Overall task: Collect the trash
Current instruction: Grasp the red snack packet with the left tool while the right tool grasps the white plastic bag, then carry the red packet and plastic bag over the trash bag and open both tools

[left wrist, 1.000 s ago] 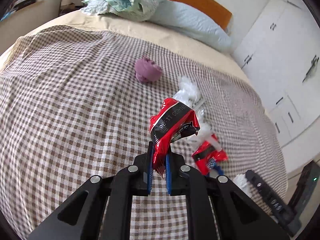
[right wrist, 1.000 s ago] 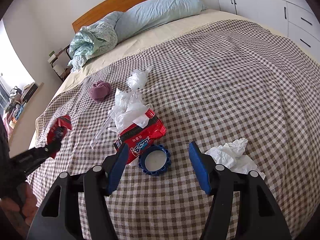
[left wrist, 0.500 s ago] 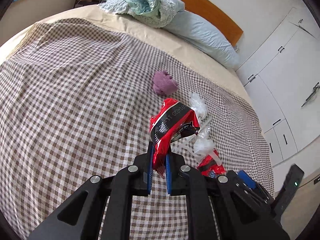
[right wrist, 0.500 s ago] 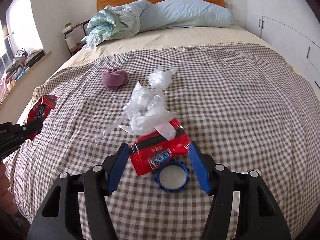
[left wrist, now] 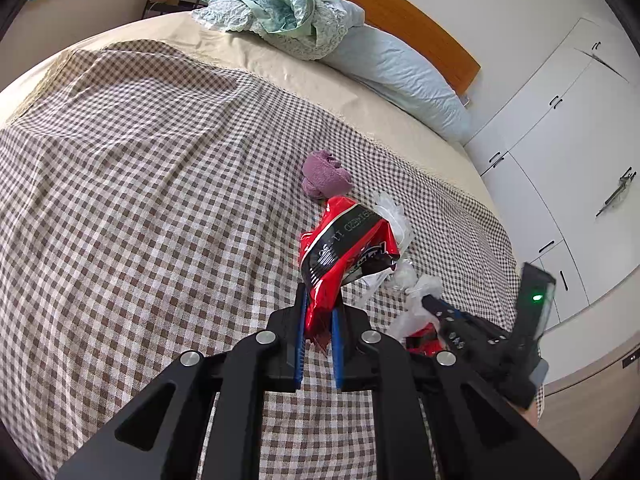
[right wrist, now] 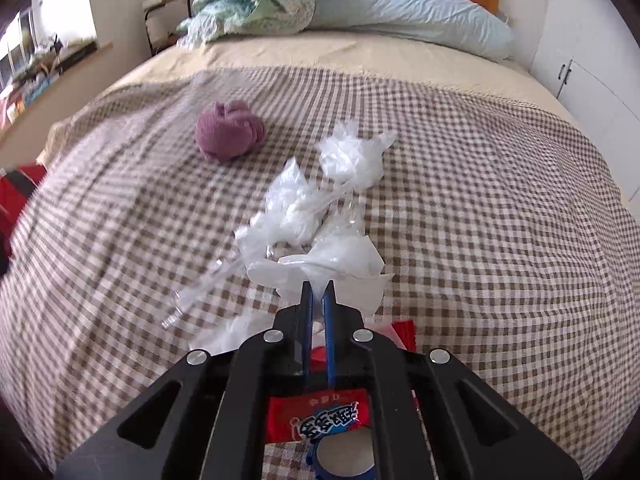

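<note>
Left gripper (left wrist: 318,314) pinches a red snack wrapper (left wrist: 346,252) above the bed (left wrist: 120,200). Right gripper (right wrist: 318,294) has just closed on a clear plastic wrapper (right wrist: 320,256) mid-bed. Second red wrapper (right wrist: 320,420), blue lid (right wrist: 344,458), plastic wad (right wrist: 350,156) remain.

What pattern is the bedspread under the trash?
Brown-and-white check on the bedspread, clearest in the left wrist view.

Two red wrappers (left wrist: 348,252) (right wrist: 320,420) – one lid (right wrist: 344,456) (blue), one sock (right wrist: 230,134).
</note>
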`<state>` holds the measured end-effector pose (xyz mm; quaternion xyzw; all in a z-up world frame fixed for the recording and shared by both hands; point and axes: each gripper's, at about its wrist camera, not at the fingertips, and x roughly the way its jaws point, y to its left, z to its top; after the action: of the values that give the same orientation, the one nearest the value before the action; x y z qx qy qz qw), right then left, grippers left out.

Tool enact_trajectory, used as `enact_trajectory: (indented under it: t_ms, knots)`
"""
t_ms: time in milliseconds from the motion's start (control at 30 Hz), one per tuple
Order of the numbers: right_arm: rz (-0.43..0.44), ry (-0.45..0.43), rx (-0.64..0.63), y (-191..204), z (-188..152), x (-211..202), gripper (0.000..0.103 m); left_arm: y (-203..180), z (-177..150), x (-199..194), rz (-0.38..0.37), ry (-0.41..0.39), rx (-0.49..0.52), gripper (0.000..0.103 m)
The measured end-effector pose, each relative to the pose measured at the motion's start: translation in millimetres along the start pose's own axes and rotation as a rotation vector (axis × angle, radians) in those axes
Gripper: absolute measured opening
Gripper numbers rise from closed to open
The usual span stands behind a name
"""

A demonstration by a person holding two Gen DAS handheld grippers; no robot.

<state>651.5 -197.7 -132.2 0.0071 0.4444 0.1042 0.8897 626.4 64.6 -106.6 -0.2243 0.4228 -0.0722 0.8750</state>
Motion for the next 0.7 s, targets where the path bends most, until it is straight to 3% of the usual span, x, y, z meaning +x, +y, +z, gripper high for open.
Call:
enact_trajectory:
  t_ms: [200,400,567,700]
  knots:
    - [0.086,-0.171,0.107,-28.7,14.2,-94.3,0.002,-13.5,-7.5,7.6,0.014,0.021,0.056,0.008]
    - [0.059,-0.264,0.124,-52.8,5.0,-183.8,0.002,-38.5,-20.8,14.6,0.029,0.056,0.161,0.008]
    - [-0.01,-0.309,0.132,-85.1,-29.4,-254.2,0.002,-82.5,-38.9,-3.2,-0.045,0.038,0.258,0.008]
    - [-0.08,-0.316,0.15,-117.5,-81.3,-310.0,0.002,-133.9,-71.8,-24.5,-0.117,0.036,0.377,0.008]
